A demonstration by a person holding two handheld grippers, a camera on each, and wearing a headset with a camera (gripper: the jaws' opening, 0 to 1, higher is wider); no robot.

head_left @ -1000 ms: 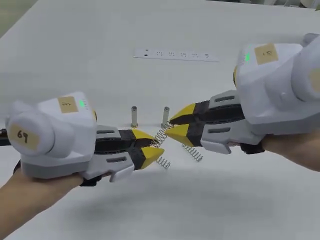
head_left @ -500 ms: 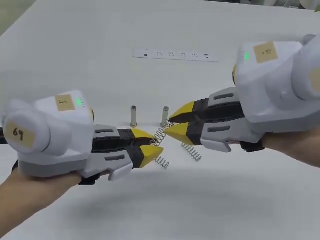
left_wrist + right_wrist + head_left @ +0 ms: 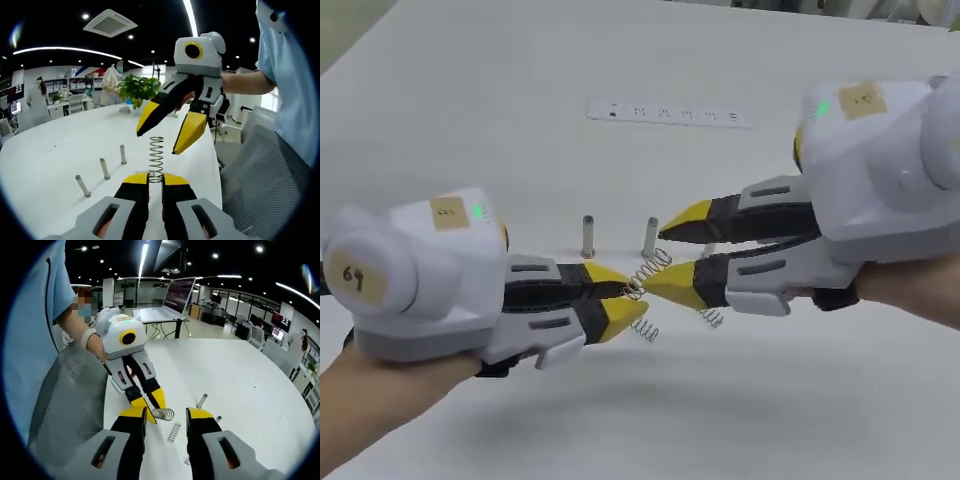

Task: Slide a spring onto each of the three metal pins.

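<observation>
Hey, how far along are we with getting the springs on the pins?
Nothing is finished: all three pins stand bare. In hand: the left gripper is shut on one spring, with the right gripper open around its far end. Left: that spring plus two loose springs on the table must go onto pins.

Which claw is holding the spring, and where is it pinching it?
The left gripper pinches the spring by one end, between its jaw tips. The right gripper is open around the other end, holding nothing.

White-bodied left tongs point(image 3: 638, 297), right tongs point(image 3: 652, 258), yellow tips point(image 3: 618, 318), tan labels point(image 3: 450, 211), pale-blue shirt point(image 3: 285, 75)
</observation>
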